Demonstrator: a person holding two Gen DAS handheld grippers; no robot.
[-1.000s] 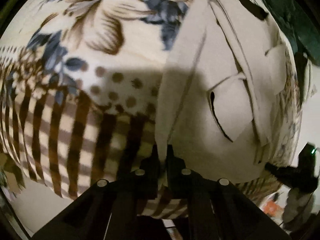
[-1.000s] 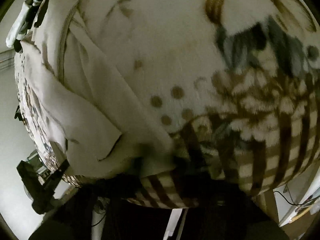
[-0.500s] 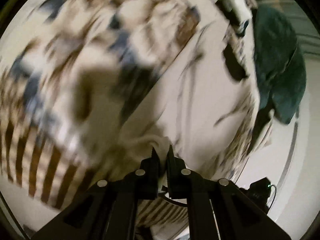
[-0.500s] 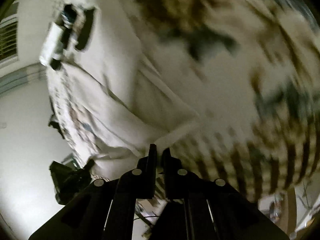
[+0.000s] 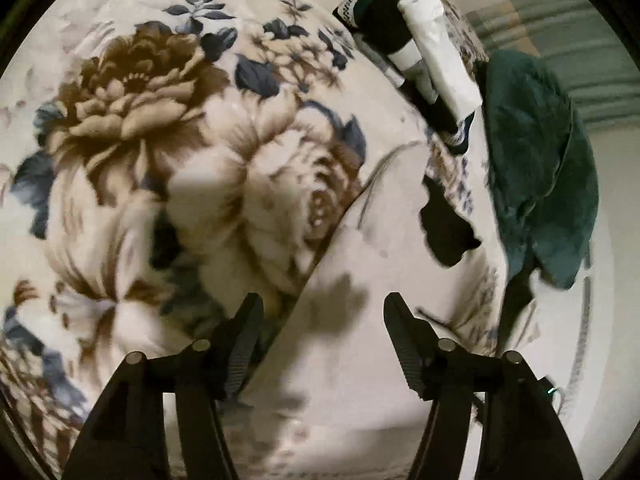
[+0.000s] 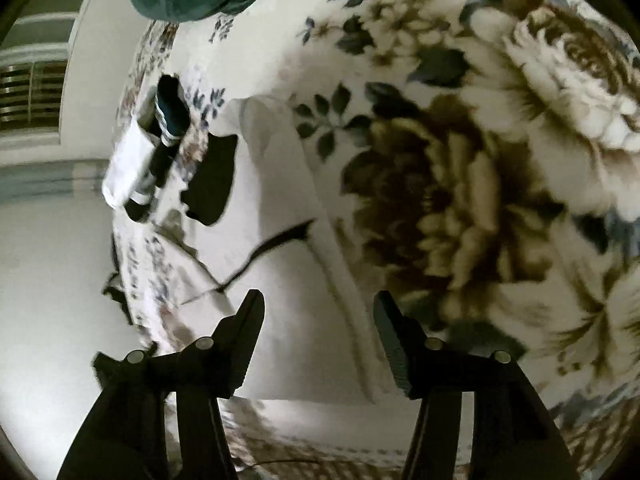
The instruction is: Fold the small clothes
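Note:
A pale beige garment (image 5: 384, 288) lies flat on a floral blanket (image 5: 152, 128), folded over on itself. My left gripper (image 5: 322, 320) is open just above the garment's near left edge and holds nothing. In the right wrist view the same garment (image 6: 288, 280) lies below my right gripper (image 6: 318, 316), which is open and empty over its near part. A small black cloth piece (image 5: 444, 228) lies on the garment's far side; it also shows in the right wrist view (image 6: 210, 184).
A stack of folded black and white clothes (image 5: 420, 52) lies at the blanket's far edge, also in the right wrist view (image 6: 148, 160). A dark green cloth (image 5: 540, 168) hangs at the bed's edge, with white floor (image 6: 52, 280) beyond.
Both grippers were shut on the garment's near edge, carried it over forward, then opened and let it go. The garment now lies folded on the blanket.

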